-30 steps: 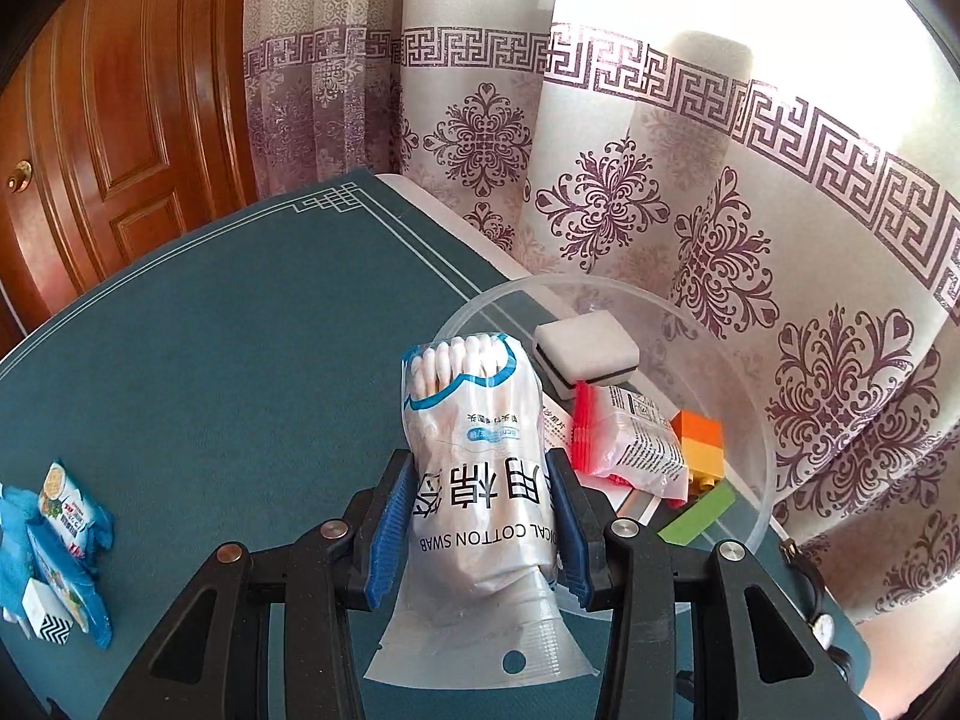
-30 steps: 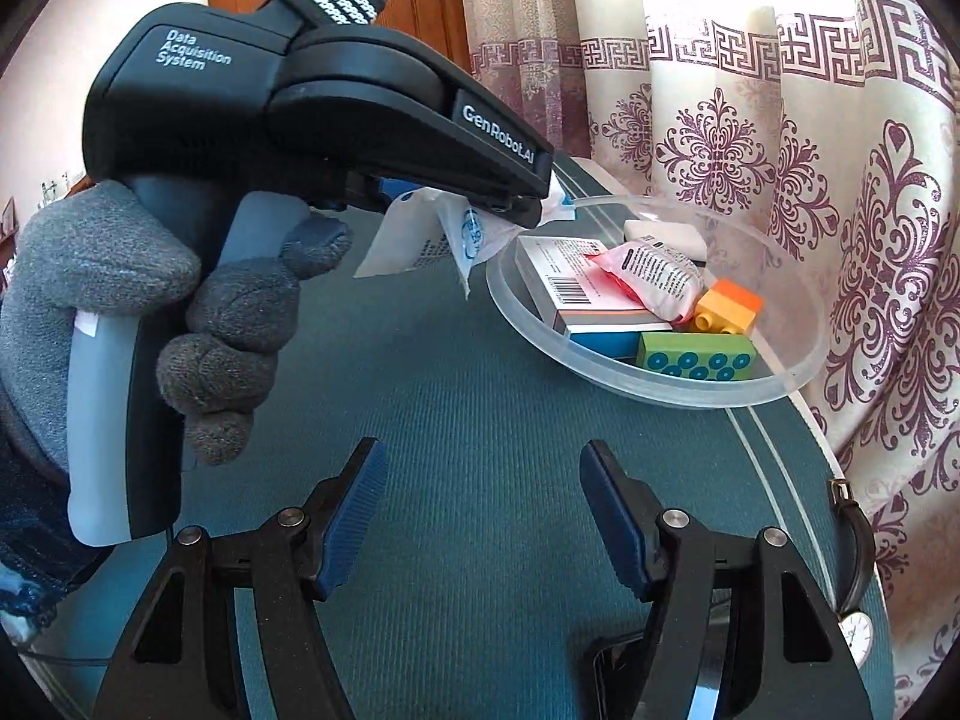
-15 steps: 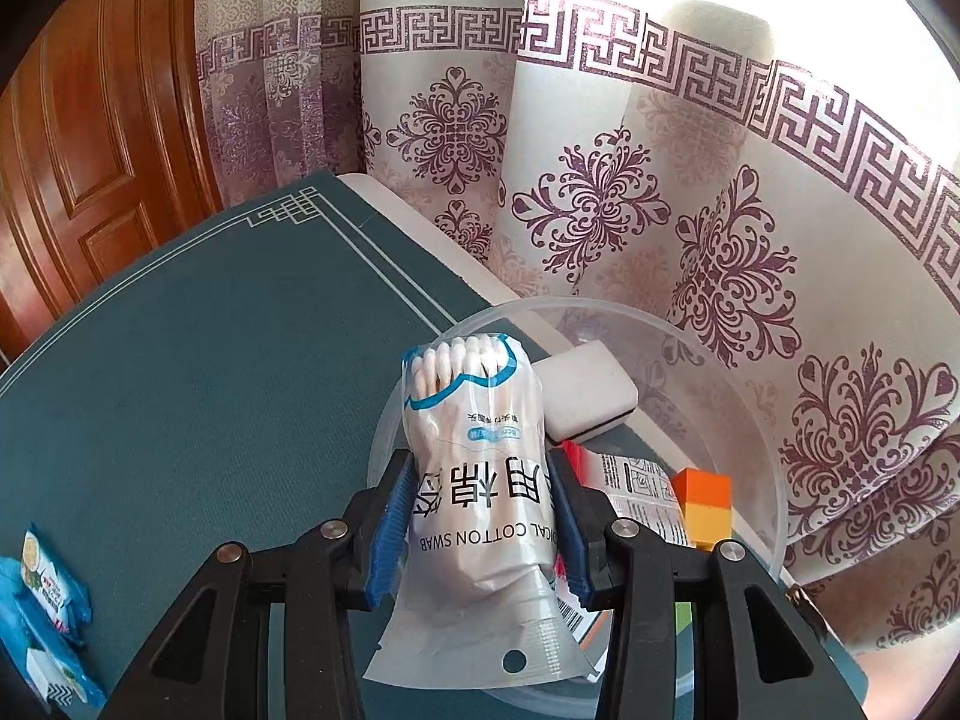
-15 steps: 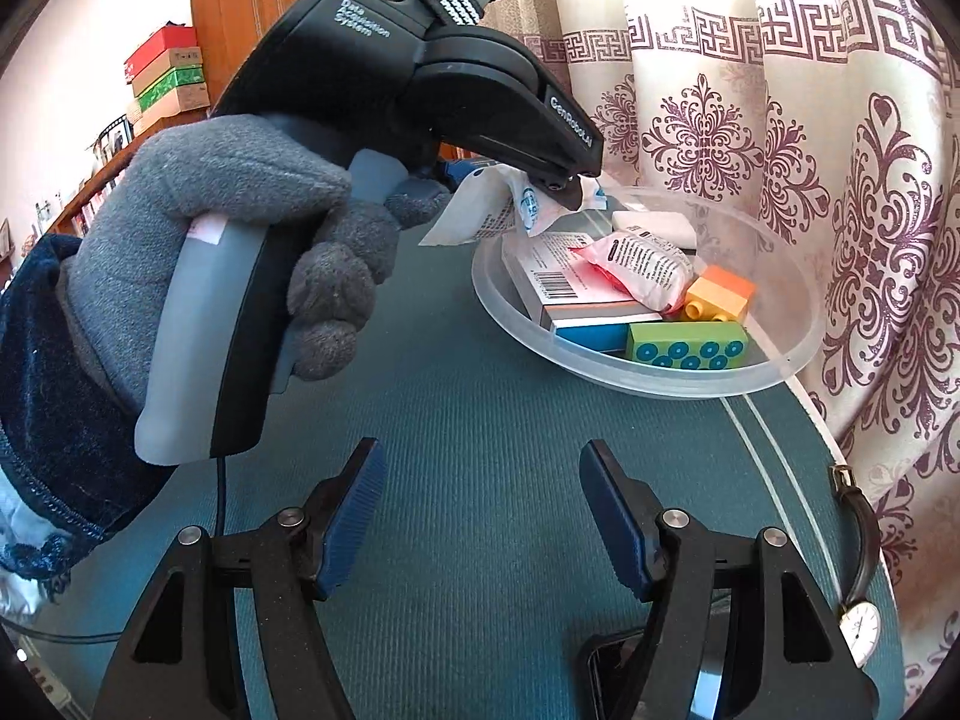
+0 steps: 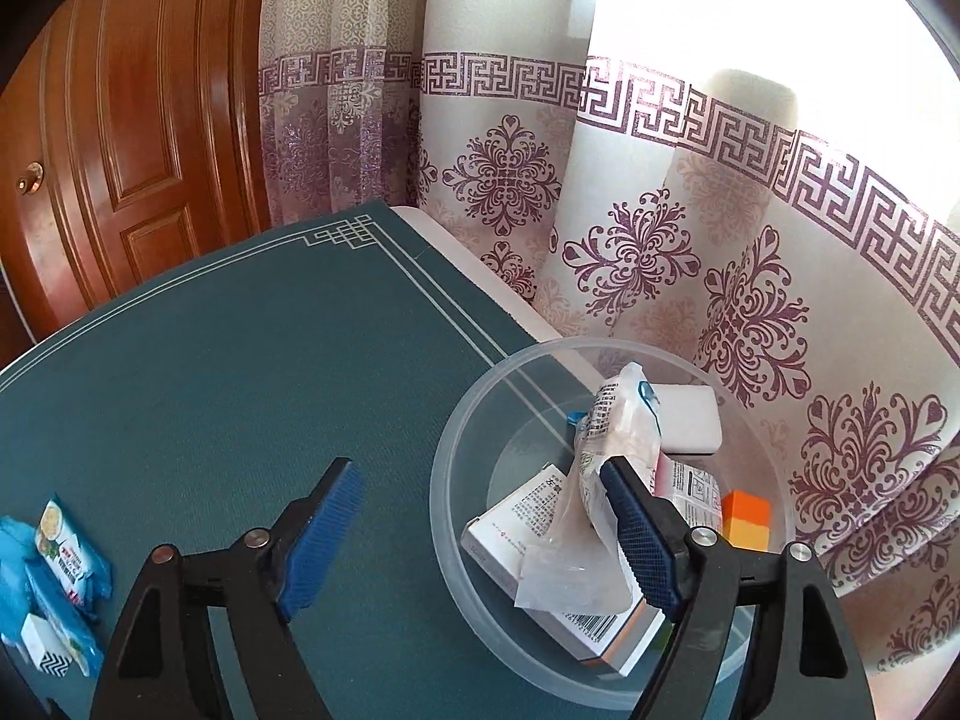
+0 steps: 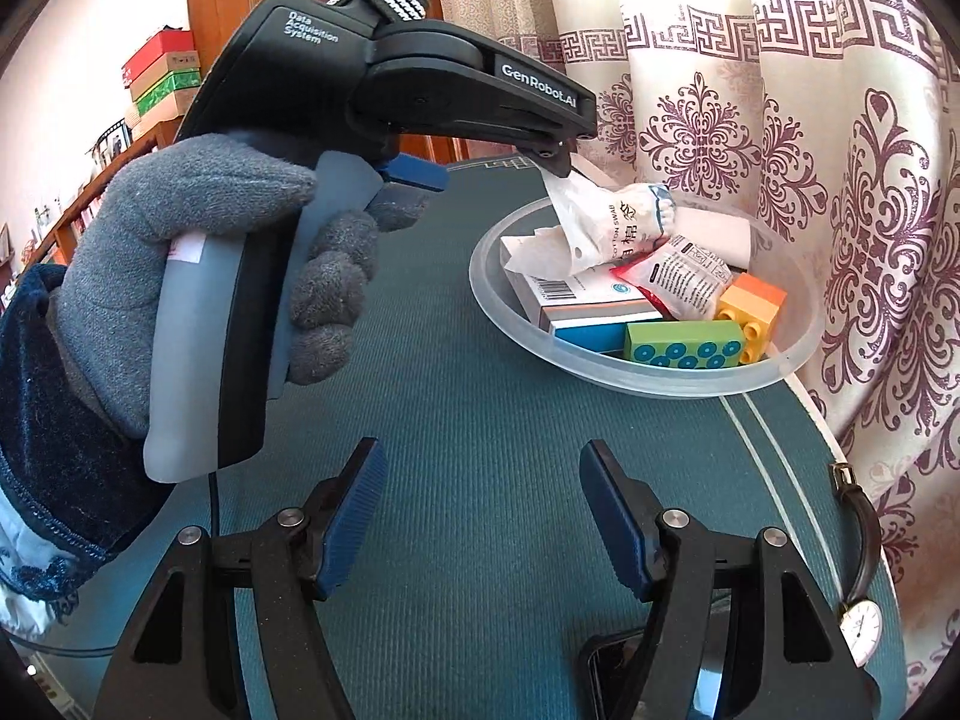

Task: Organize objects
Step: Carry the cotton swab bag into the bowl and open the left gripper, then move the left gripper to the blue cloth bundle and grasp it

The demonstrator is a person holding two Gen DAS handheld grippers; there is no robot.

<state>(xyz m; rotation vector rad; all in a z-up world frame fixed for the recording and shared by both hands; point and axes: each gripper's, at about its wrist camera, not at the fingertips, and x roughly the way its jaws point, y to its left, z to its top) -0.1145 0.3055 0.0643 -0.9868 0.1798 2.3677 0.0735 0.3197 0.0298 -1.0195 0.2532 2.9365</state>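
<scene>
A clear plastic bowl stands near the table's far right edge. The cotton swab bag lies tipped inside it, leaning on a white box and against the right finger of my left gripper. That gripper's jaws are opening; the left pad is far from the bag and nothing presses it. The right wrist view shows the bag hanging below the left gripper's tip, over the bowl. My right gripper hovers open above the teal mat, nothing between its fingers.
The bowl also holds a white block, a red-edged packet, an orange brick and a green brick. Blue packets lie at the mat's left. A wristwatch and a dark phone sit near the right gripper. Curtains hang behind.
The left jaws have spread wide and let go of the cotton swab bag, which has tipped down into the bowl. The left hand shifted a little toward the bowl. The right gripper has not moved.
</scene>
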